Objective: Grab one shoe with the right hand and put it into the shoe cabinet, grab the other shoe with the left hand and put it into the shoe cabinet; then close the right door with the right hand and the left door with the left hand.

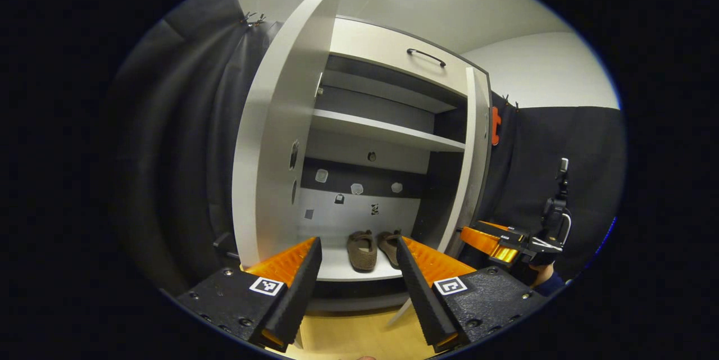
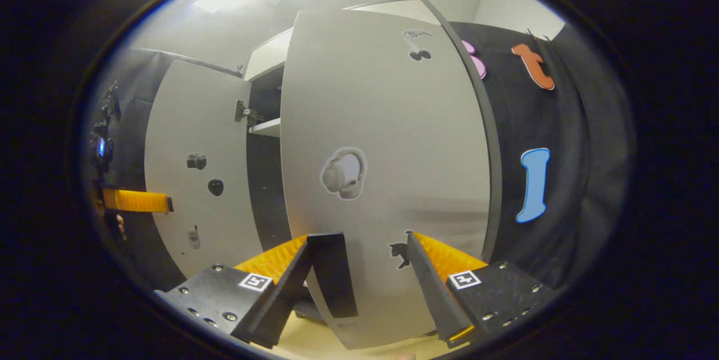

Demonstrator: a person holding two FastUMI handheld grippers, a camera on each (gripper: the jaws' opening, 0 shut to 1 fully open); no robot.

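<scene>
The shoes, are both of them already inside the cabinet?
Yes, the left gripper view shows both shoes side by side on the bottom shelf of the open cabinet.

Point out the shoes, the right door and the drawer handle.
shoes (image 1: 362, 250): left gripper view, upper of the left shoe.
right door (image 2: 382, 124): right gripper view, bare outer face.
drawer handle (image 1: 426, 56): left gripper view, middle of bar.

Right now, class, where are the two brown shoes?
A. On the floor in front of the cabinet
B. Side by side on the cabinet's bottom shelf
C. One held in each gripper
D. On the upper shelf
B: the left gripper view shows both shoes side by side on the bottom shelf of the cabinet.
</scene>
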